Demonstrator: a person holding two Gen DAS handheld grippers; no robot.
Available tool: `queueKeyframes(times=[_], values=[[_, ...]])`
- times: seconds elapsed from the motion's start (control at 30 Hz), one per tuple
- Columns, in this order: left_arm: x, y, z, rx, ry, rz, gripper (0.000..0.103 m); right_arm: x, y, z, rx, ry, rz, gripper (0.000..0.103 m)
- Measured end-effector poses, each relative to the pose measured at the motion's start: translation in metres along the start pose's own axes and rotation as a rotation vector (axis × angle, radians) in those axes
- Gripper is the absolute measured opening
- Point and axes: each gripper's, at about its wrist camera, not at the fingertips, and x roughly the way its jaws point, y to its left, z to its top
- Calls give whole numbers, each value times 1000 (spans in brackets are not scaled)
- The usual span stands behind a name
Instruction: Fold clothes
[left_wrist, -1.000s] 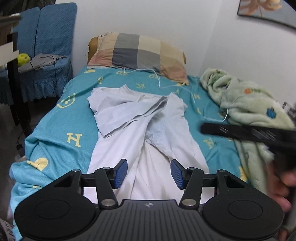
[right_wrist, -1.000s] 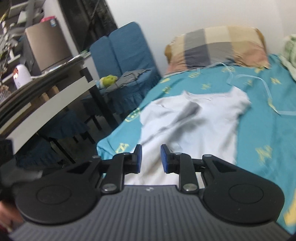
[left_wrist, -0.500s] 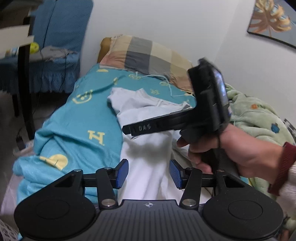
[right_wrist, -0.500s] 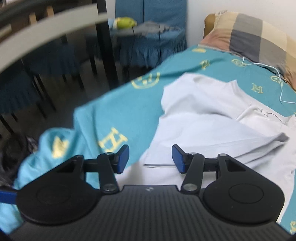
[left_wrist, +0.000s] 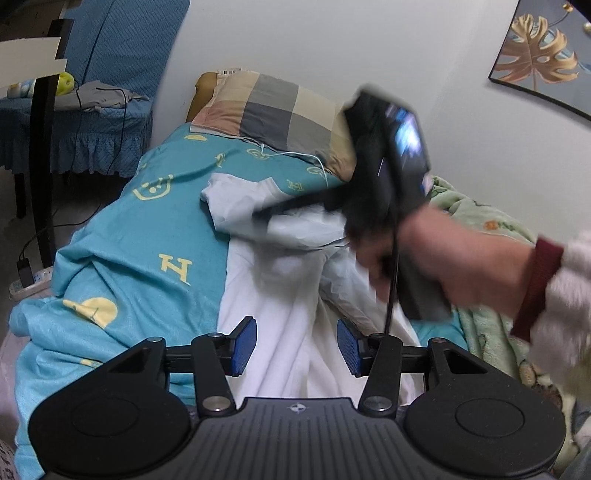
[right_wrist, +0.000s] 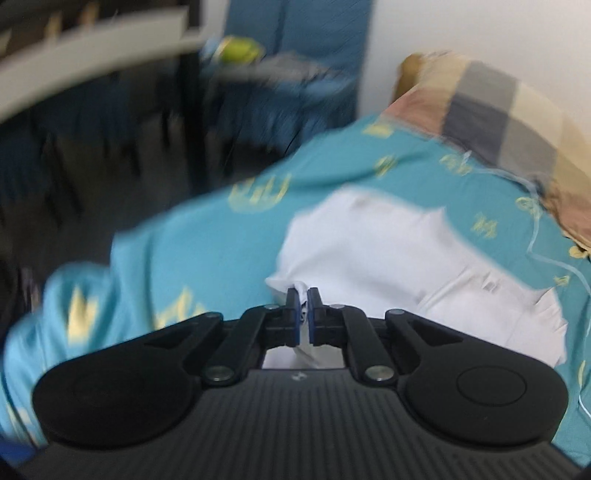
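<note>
Okay, your right gripper (right_wrist: 303, 295) pinched the white shirt (right_wrist: 388, 251) edge; left gripper (left_wrist: 297, 345) hung open over its hem. Shirt lay rumpled, half-folded.

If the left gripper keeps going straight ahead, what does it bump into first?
Probably the white shirt on the bed: the open left gripper points down at it, nothing between. Exact depth is hard to judge.

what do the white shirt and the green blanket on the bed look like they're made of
White shirt: thin woven or knit cloth, likely cotton or a blend, matte; it drapes in soft creases and bunches between the pads of the right hand-held gripper. Green blanket: looks like plush fleece, with a fuzzy, lumpy nap and printed patches; the exact fibre cannot be told.
</note>
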Motion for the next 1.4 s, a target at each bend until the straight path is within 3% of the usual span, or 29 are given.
queueKeyframes(times=[0.13, 0.27, 0.37, 0.47, 0.6, 0.73, 0.8, 0.87, 0.93, 1.23, 1.4], values=[[5, -2, -3, 9, 4, 12, 51, -4, -60, 31, 156, -92, -82, 7], [11, 0, -4, 2, 9, 7, 51, 8, -136, 39, 347, -149, -203, 7], [20, 4, -6, -7, 26, 8, 51, 28, -188, 20, 499, -137, -284, 7], [30, 7, -9, -11, 50, 15, 51, 56, -222, -11, 623, -71, -315, 7], [43, 12, -14, -2, 79, 37, 51, 82, -230, -47, 705, -50, -265, 9], [49, 17, -15, -1, 86, 45, 51, 74, -226, -61, 751, -72, -230, 12], [49, 18, -15, -3, 84, 46, 51, 57, -218, -61, 735, -86, -225, 24], [47, 19, -14, -3, 78, 42, 51, 31, -205, -60, 720, -109, -228, 59], [46, 18, -12, -3, 77, 41, 51, -5, -188, -61, 699, -146, -222, 67], [29, 9, -5, 16, 42, 82, 51, -177, -78, -114, 616, -176, -138, 67], [15, -2, -2, 37, 22, 106, 52, -241, -21, -159, 610, -133, -79, 66]])
